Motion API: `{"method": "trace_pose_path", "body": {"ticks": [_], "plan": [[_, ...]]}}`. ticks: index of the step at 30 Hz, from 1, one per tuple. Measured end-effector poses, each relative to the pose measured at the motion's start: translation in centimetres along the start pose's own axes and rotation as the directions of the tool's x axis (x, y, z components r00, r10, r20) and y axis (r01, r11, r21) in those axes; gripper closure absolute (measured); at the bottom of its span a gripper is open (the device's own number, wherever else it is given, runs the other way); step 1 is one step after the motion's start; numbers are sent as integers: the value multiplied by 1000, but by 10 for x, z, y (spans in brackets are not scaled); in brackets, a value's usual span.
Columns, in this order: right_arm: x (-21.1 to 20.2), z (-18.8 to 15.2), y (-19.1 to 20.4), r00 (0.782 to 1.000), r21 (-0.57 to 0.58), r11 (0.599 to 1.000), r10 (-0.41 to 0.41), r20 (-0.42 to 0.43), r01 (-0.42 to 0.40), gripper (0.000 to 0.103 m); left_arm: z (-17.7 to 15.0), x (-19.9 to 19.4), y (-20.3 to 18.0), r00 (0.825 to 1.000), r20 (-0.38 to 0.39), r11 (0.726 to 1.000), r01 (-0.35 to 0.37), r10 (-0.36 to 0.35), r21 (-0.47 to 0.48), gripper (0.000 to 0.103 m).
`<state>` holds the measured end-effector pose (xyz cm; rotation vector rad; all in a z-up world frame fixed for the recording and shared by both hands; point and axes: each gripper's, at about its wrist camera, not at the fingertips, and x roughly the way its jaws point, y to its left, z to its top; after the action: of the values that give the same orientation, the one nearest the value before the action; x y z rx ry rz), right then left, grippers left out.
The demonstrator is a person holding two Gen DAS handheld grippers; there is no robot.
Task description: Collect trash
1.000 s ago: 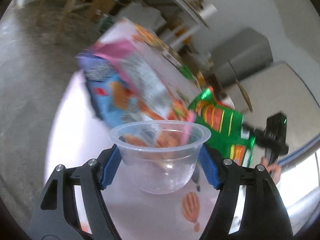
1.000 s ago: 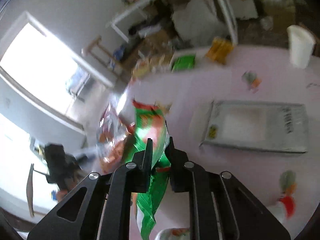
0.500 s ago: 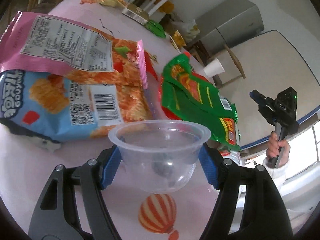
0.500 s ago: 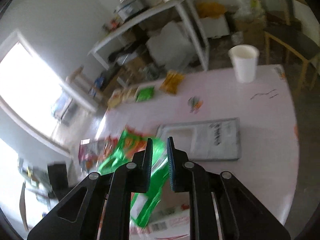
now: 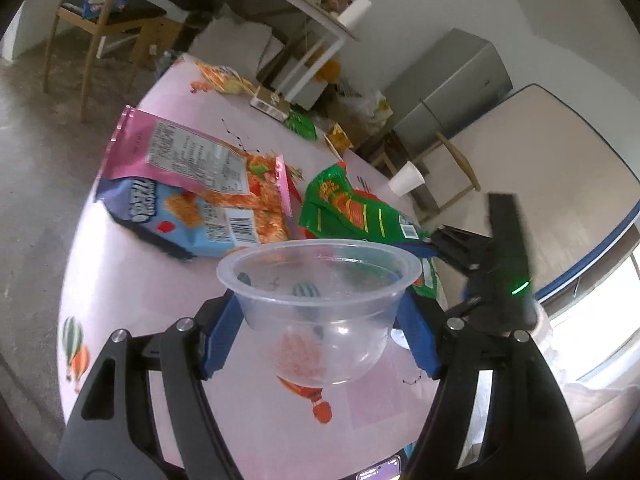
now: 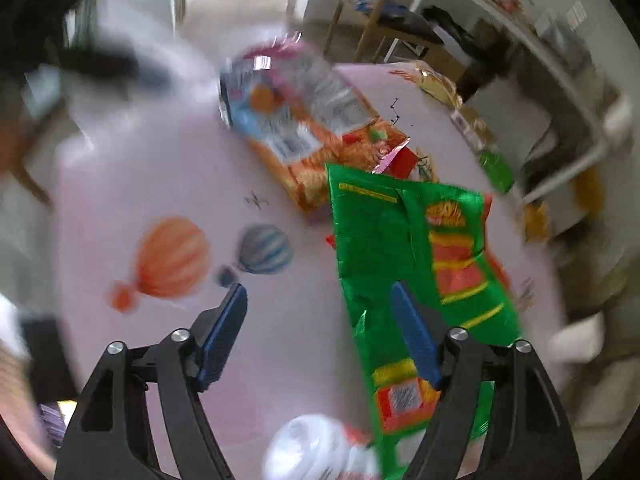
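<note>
Right wrist: right gripper (image 6: 320, 332) opening, green bag (image 6: 404, 256) lying lengthwise away; left gripper (image 5: 320, 320) clamps upright cup (image 5: 320, 300).

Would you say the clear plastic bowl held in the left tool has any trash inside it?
No, the clear plastic bowl between the left tool's pads looks empty.

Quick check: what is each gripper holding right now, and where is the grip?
Left gripper clamps the clear plastic cup by its opposite sides, under the rim. Right gripper holds nothing: its jaws are opening, the green snack bag free.
</note>
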<state>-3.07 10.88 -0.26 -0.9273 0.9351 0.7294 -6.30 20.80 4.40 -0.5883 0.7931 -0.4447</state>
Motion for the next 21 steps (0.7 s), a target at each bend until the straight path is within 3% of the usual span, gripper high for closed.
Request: {"method": "trace_pose_path", "body": {"ticks": [2, 4, 6, 8, 12, 19, 21], "plan": [[22, 5, -2, 996, -6, 998, -59, -64, 58, 31, -3, -6, 0, 1000, 11, 1000, -14, 14, 10, 35], [35, 6, -15, 993, 56, 998, 1, -118, 5, 65, -5, -11, 0, 999, 20, 999, -33, 32, 32, 35], [39, 2, -35, 992, 123, 992, 4, -128, 12, 67, -6, -14, 0, 999, 32, 998, -39, 37, 51, 35], [27, -1, -58, 996, 213, 977, 5, -85, 14, 69, -8, -17, 0, 999, 39, 998, -32, 30, 52, 35], [-2, -4, -82, 1000, 273, 962, -19, -14, 22, 86, -8, -17, 4, 999, 39, 999, -16, 15, 33, 35], [-19, -24, -116, 989, 424, 894, 124, 77, -145, 88, -12, -16, 4, 999, 42, 1000, -3, 2, 23, 35], [-25, -34, -113, 990, 440, 887, 114, 82, -139, 88, -13, -17, 3, 999, 43, 1000, -6, 5, 21, 35]]}}
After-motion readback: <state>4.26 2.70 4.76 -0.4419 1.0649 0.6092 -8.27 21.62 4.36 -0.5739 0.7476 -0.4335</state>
